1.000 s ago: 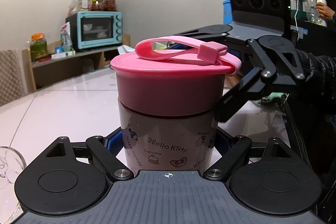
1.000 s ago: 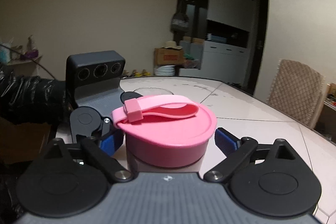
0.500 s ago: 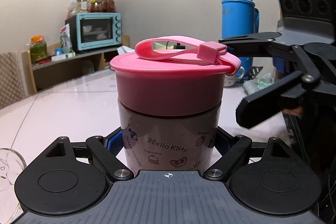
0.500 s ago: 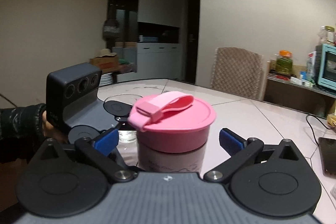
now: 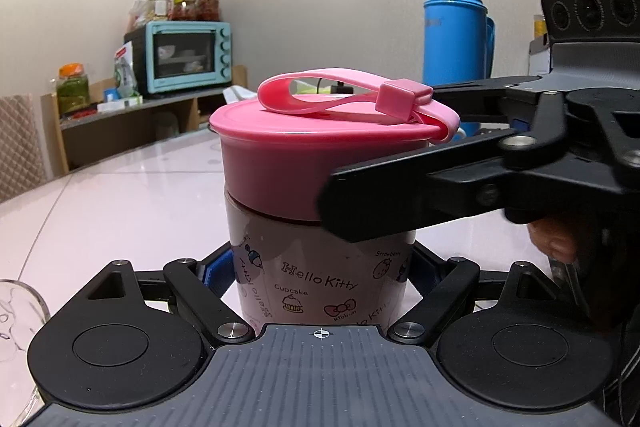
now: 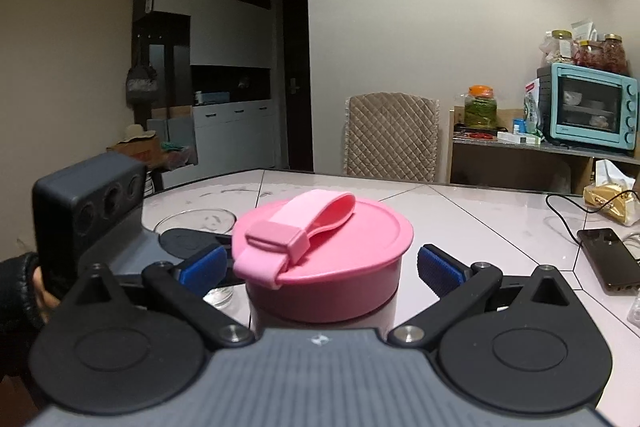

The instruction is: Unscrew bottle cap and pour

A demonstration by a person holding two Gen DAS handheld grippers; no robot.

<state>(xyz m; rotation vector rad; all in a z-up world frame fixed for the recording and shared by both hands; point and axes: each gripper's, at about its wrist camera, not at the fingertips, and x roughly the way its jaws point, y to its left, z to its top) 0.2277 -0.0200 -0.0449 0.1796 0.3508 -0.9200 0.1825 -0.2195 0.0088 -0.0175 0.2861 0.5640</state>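
My left gripper (image 5: 320,267) clamps the bottle (image 5: 320,267) upright on the table (image 5: 120,195). My right gripper (image 6: 322,263) has returned around the cap (image 6: 340,267), fingers spread, not yet gripping; another unscrewing turn is likely next

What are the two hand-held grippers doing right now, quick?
Left hand-held gripper: closed on the cup, low on its body.
Right hand-held gripper: open, fingers either side of the pink lid.
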